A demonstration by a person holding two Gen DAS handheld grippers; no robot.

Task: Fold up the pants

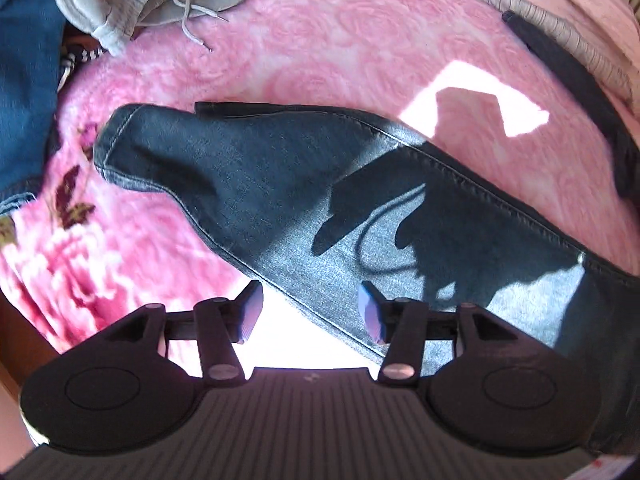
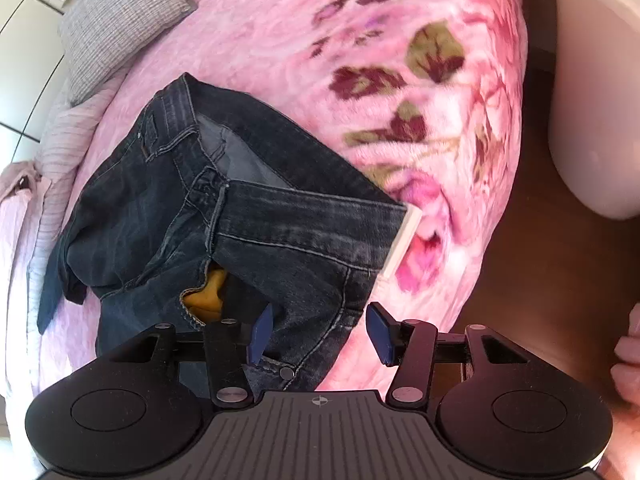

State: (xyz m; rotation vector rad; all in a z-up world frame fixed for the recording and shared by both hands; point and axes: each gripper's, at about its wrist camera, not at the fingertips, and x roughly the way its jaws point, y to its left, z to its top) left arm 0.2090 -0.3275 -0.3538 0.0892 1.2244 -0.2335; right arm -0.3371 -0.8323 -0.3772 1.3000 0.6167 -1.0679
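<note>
Left gripper [image 1: 310,312] nearest, jaws apart, empty, over the jeans [image 1: 288,196] leg. Right gripper [image 2: 320,334] likewise apart above the waist end. Jeans lay folded lengthwise across the pink blanket [image 1: 360,52], hem far left. Judged between folds; next move needs both grippers to pinch denim edges and carry hem toward waistband [image 2: 176,108].

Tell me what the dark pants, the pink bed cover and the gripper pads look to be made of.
Dark pants: denim, going by the faded twill, contrast stitching and rivet.
Pink bed cover: plush fleece, probably synthetic; fuzzy pile with embossed roses.
Pads of the left gripper: blue, matte, perhaps rubber or soft plastic; too small to tell.
</note>
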